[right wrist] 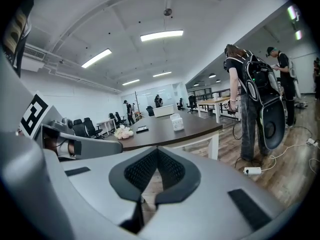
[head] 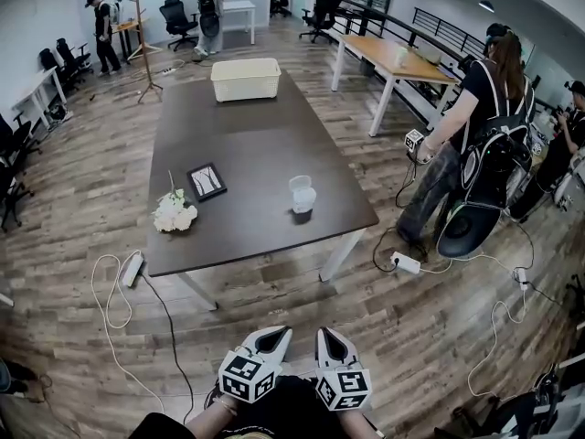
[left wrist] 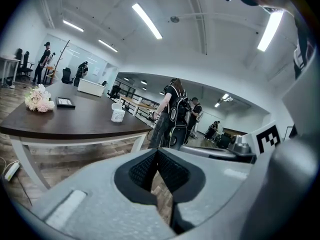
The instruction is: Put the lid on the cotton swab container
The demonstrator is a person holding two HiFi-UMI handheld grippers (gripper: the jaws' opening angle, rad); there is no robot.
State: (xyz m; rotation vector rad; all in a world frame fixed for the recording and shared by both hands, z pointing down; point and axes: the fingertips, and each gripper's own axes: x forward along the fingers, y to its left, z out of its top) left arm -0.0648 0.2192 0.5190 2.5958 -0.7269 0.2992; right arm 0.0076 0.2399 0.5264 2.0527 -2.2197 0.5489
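The cotton swab container [head: 302, 193], a small clear tub with white contents, stands near the right front corner of the dark table [head: 265, 144]. It also shows as the container [left wrist: 118, 114] in the left gripper view and the container [right wrist: 177, 122] in the right gripper view. I cannot make out a separate lid. Both grippers hang close to my body, well short of the table. The left gripper [head: 277, 331] [left wrist: 157, 150] is shut and holds nothing. Beside it, the right gripper [head: 326, 331] [right wrist: 157, 149] is shut and holds nothing too.
On the table lie white flowers [head: 174, 213], a small picture frame [head: 207, 181] and, at the far end, a white basket [head: 245, 79]. A person with a backpack [head: 475, 144] stands right of the table. Power strips [head: 405, 263] and cables [head: 110, 291] lie on the wooden floor.
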